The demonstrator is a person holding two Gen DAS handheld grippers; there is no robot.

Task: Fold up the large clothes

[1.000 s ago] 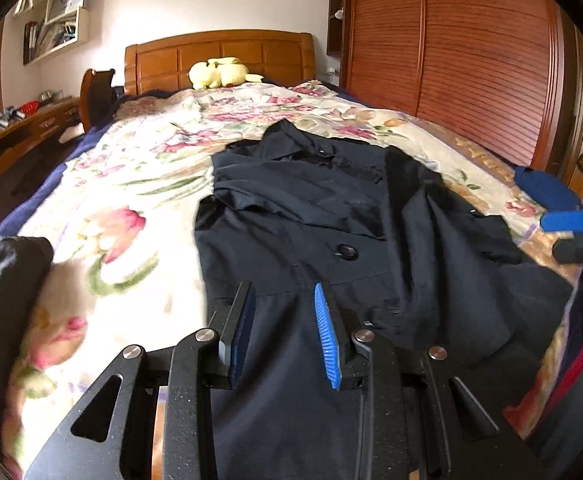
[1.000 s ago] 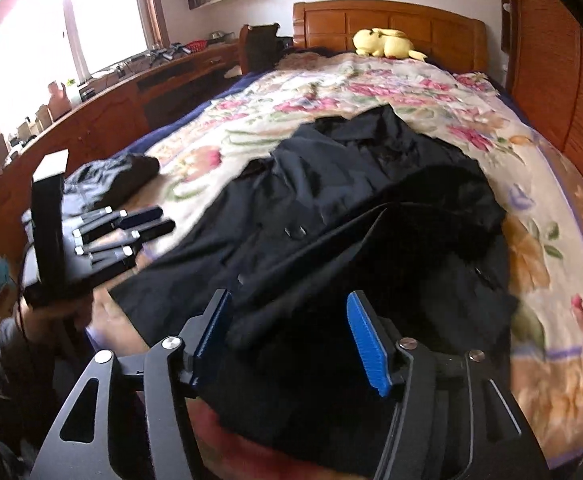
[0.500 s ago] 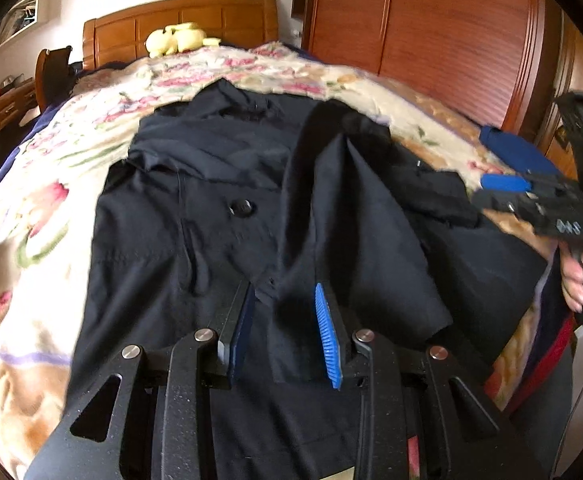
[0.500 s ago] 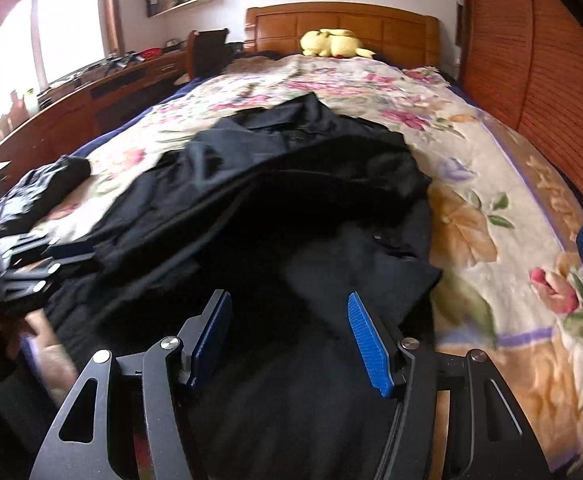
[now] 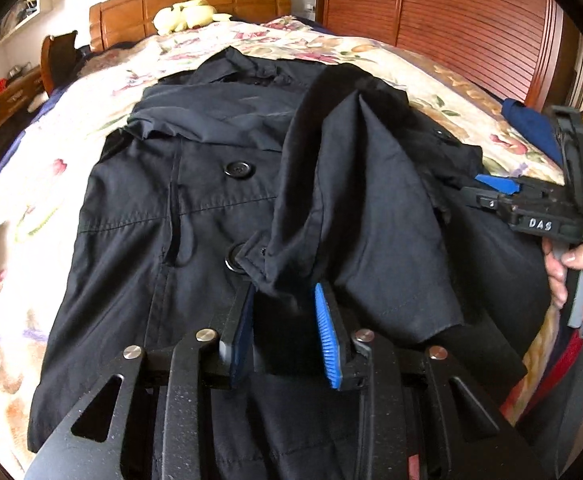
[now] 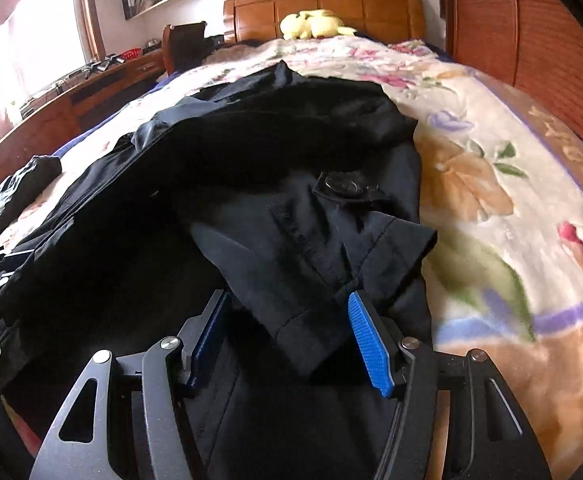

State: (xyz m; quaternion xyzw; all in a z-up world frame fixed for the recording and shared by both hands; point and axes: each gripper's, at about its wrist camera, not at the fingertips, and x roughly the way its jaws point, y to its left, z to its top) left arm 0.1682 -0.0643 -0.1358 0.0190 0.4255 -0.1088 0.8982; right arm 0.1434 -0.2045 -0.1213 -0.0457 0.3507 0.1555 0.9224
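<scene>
A dark coat (image 5: 195, 208) lies spread on the floral bed (image 5: 91, 92), its right sleeve folded across its front. Left tongs (image 5: 281, 312) and right tongs (image 6: 287, 320) both hover open just above the cloth, holding nothing. The coat's near hem is hidden behind both tongs.

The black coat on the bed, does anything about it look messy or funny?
Yes. The black coat lies flat on its left side, but its right sleeve is flopped across the middle in a rumpled, wrinkly heap, not neatly folded.

Blown-out window (image 6: 19, 60) glare, fisheye edges
</scene>
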